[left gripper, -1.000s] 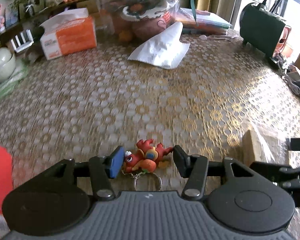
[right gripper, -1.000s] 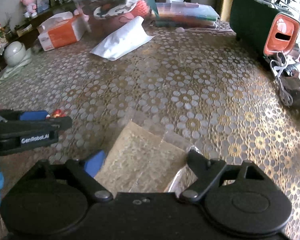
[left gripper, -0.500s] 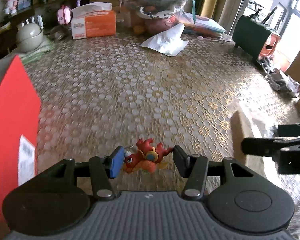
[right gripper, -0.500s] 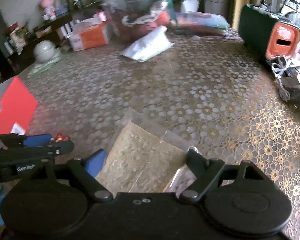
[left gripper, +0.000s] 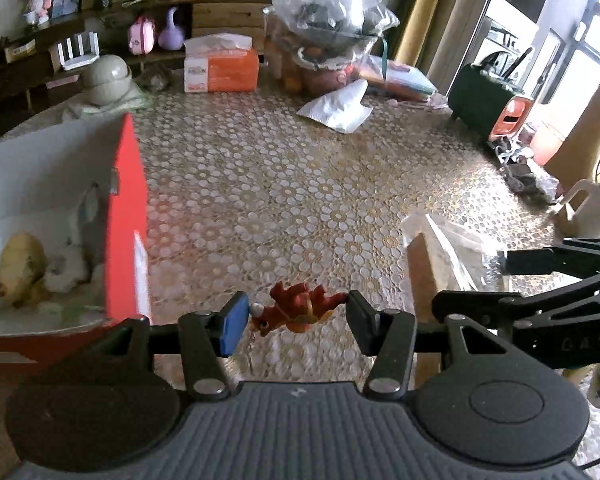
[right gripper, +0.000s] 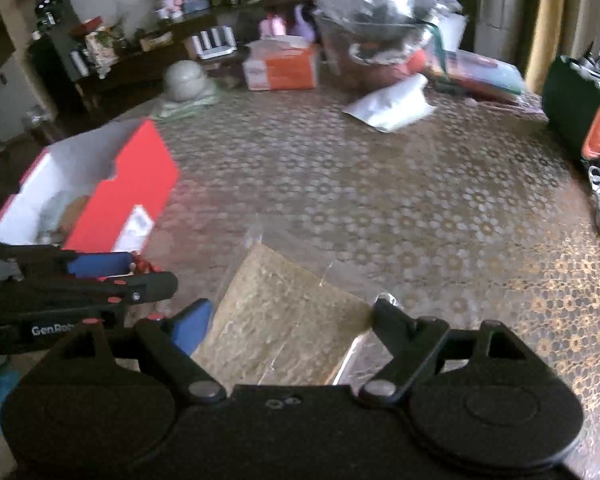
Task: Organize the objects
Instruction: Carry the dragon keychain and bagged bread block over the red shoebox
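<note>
Left gripper (left gripper: 294,322) fingers clamp a small red dragon-shaped keychain figure (left gripper: 298,308); right gripper (right gripper: 290,320) fingers grip a flat tan pad in clear plastic wrap (right gripper: 284,316). Both hang above the gold-patterned tabletop (left gripper: 340,184); release each squarely over the open red cardboard box (left gripper: 126,220).

Little can be read. In the right wrist view, white lettering "GenRob", cut off after those letters, stands on the black side of the left hand-held gripper (right gripper: 100,276), to the left of the viewing gripper. In the left wrist view, faint characters on the right hand-held gripper's (left gripper: 500,280) dark body, at the right edge, are too dim to read. The print on the orange tissue box (left gripper: 220,70) far ahead is blurred.
</note>
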Tool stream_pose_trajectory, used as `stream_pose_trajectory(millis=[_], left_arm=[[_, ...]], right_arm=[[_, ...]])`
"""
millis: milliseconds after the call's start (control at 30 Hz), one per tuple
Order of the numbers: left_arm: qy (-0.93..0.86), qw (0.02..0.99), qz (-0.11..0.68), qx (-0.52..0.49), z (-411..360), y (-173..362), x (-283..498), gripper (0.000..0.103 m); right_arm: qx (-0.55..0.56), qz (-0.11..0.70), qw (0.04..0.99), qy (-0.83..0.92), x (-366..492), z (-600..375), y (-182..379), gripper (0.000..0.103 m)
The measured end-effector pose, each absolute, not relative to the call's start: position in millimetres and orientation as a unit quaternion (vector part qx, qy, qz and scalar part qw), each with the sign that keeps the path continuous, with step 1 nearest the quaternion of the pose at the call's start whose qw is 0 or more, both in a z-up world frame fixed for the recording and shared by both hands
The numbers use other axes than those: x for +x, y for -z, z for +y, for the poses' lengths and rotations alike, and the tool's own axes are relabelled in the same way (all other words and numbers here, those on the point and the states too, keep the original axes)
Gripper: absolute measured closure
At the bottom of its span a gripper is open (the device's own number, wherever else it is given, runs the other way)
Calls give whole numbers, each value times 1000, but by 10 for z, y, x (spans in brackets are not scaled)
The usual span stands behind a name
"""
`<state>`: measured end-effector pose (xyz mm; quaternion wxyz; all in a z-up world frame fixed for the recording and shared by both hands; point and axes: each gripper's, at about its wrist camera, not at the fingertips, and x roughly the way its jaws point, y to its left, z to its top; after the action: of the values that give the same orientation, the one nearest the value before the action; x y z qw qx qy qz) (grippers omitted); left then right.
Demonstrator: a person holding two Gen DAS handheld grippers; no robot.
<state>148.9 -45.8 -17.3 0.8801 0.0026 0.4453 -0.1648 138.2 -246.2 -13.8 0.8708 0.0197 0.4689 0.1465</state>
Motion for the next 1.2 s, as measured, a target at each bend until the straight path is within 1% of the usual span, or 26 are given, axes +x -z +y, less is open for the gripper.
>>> stream_pose_trajectory(millis=[300, 667, 967, 1200], left_arm=[[151, 900, 408, 9, 24, -265, 1281, 51], [99, 916, 387, 17, 777, -556, 1273, 51], [46, 928, 368, 16, 1427, -704, 1423, 51], [7, 925, 378, 19, 1795, -532, 1703, 51]], right_arm=[[-13, 444, 877, -182, 1261, -1966, -180, 17], [-62, 423, 877, -219, 1321, -1266, -439, 18], [-86, 398, 882, -236, 1610, -628, -545, 18], [-97, 399, 878, -246, 1927, -77, -435, 22]])
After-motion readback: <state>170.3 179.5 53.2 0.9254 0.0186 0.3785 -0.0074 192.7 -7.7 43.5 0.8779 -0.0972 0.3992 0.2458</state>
